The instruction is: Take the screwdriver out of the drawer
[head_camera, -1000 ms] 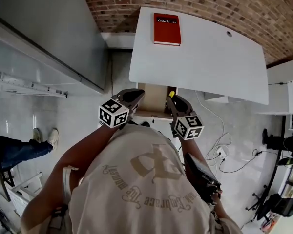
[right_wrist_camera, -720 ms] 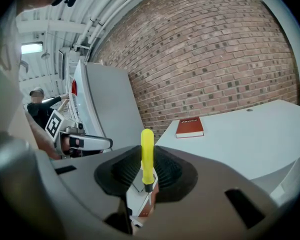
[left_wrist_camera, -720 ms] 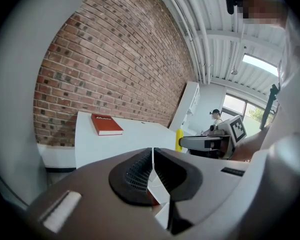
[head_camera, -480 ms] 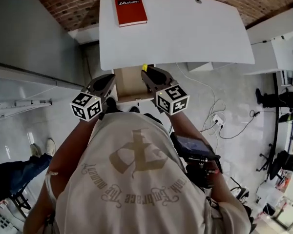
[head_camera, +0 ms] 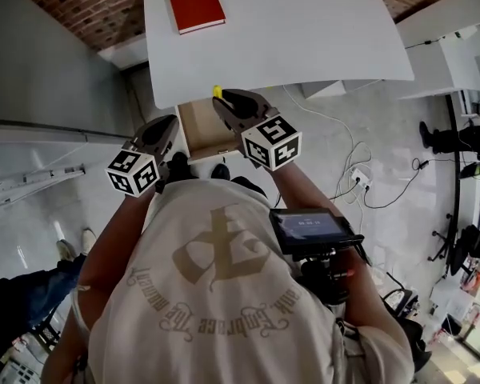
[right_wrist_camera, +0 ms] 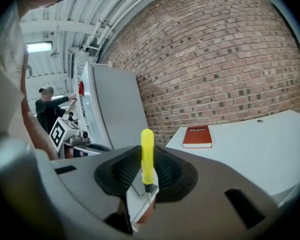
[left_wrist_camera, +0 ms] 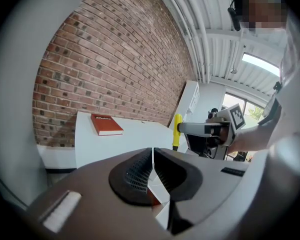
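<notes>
My right gripper (right_wrist_camera: 145, 178) had its jaws closed about halfway on the yellow plastic-handled screwdriver (right_wrist_camera: 147, 156). The pads pinched the lower end of the handle, just above where the dark shaft began, and the handle stood upright above the jaws. My left gripper (left_wrist_camera: 153, 170) held nothing, its jaws drawn together with only a slit between them.

In the head view the right gripper (head_camera: 228, 102) hung over the open, light-wood drawer (head_camera: 198, 128), and the screwdriver's yellow tip (head_camera: 217, 92) showed at the front edge of the white tabletop (head_camera: 320, 38). I judged it already out of the drawer. The left gripper (head_camera: 158, 133) sat just beside the drawer's left side.

I took the tool to be light and stiff, with nothing fragile about it. The smooth, rounded handle looked slippery, though, and with so low a pinch it could swivel between the pads. The middle of the handle seemed to me the safer place to hold it.

A red hardback book (head_camera: 195, 4) lay on the far corner of the table, and I could read "Mobilier" in white on its cover. The ornate lettering on the person's pale shirt (head_camera: 224, 294) I couldn't make out. Each gripper's cube carried black-and-white square markers, not words.
</notes>
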Tool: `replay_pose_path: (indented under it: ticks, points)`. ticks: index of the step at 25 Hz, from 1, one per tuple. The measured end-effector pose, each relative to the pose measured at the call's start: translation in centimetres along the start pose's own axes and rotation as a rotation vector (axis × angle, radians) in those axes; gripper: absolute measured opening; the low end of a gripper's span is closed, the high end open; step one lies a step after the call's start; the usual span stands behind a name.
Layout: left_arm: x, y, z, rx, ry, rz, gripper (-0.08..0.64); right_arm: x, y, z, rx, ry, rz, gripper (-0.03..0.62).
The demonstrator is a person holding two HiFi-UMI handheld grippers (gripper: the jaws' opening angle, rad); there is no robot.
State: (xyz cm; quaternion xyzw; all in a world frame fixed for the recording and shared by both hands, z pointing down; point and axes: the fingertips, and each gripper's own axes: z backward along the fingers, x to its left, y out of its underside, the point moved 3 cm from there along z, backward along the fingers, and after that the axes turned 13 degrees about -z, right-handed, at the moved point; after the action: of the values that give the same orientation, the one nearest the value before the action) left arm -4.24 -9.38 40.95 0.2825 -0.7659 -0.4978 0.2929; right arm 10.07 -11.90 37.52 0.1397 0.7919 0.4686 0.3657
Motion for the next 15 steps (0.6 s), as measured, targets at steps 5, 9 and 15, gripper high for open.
replay_pose_path:
  ticks: [5,9,15]
  points:
    - [0.0,-0.3,-0.1,0.003,-0.002,-0.010,0.015,0.3,0.5,-0.4,0.013,-0.021,-0.009,0.066]
    - [-0.6,-0.2,-0.6,0.004,-0.002,-0.013,0.015,0.3,1.1,-0.2,0.021,-0.036,-0.015,0.066]
    - [-1.2,0.6,-1.5,0.022,0.030,-0.007,0.015,0.0,2.9,0.2,0.038,-0.023,-0.044,0.066]
